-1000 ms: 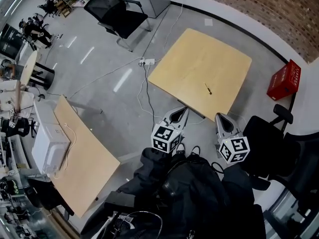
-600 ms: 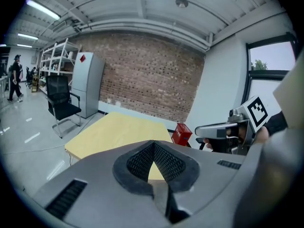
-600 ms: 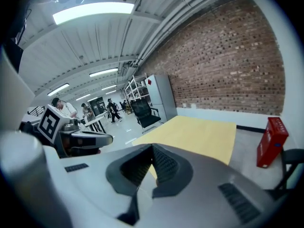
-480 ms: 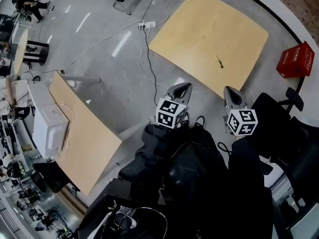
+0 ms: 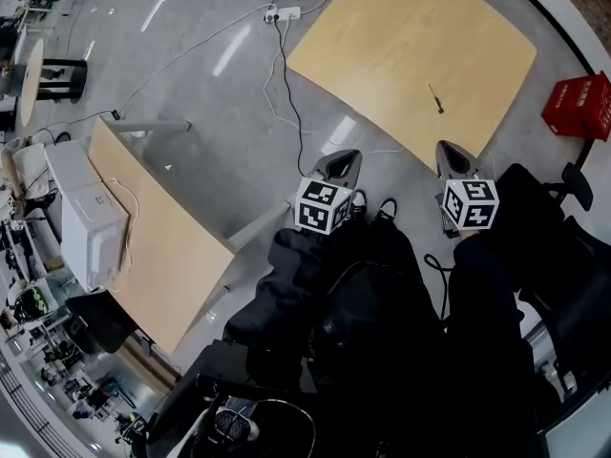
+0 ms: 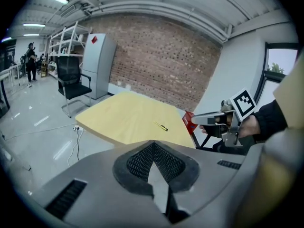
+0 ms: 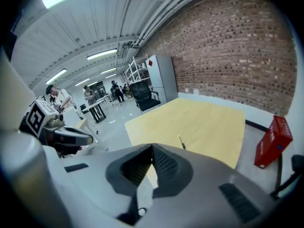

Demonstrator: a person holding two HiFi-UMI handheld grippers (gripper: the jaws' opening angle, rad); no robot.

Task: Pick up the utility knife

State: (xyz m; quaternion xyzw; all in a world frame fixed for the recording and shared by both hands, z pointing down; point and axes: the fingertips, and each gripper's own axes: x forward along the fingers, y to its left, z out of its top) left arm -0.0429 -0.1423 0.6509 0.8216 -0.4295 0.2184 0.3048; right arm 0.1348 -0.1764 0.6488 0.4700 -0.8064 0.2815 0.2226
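Observation:
The utility knife (image 5: 435,97) is a thin dark and yellow stick lying on the pale wooden table (image 5: 382,36), toward its right side. My left gripper (image 5: 347,156) and right gripper (image 5: 448,147) hover side by side off the table's near edge, over the floor, both pointing at the table. Both are shut with nothing between the jaws. In the left gripper view the knife (image 6: 161,126) lies well beyond the closed jaws (image 6: 153,145), with the right gripper (image 6: 216,120) beside it. The right gripper view shows the knife (image 7: 181,143) just past its own closed tip (image 7: 152,147).
A red crate (image 5: 579,106) stands on the floor right of the table. Black office chairs (image 5: 563,256) crowd the right side. A second wooden table (image 5: 158,246) carrying a white box (image 5: 86,222) is at the left. Cables and a power strip (image 5: 286,13) run across the grey floor.
Both grippers have come down and now sit lower, closer to my body. The head view has tilted, so the table lies higher in the frame. The jaws stayed shut.

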